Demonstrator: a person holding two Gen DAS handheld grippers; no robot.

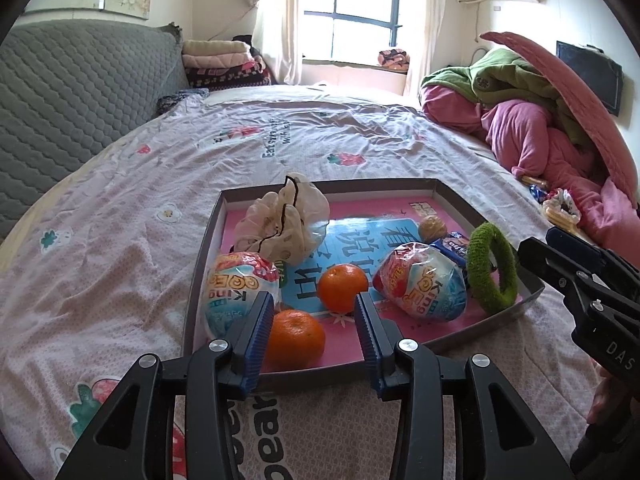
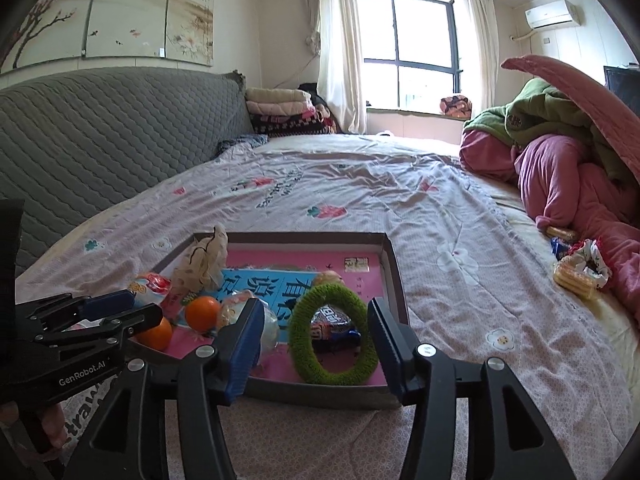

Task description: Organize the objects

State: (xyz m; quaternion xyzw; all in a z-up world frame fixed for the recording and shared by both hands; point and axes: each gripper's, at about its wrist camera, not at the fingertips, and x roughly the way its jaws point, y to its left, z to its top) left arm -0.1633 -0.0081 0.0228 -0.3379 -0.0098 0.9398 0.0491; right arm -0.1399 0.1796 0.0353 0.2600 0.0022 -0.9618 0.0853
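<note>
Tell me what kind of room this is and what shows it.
A bedroom, most likely in a home. The tray sits on a bed covered with a printed sheet, backed by a quilted grey headboard; folded blankets are stacked near the curtained window.

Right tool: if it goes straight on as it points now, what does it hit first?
Most likely the green fuzzy ring, standing on edge in the box between the open right tool fingers. Depth is unclear; the box's near wall may come first.

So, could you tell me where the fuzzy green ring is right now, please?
The green ring leans upright in the tray's near right corner, between the open right gripper's fingers, just in front of a blue snack packet.
</note>
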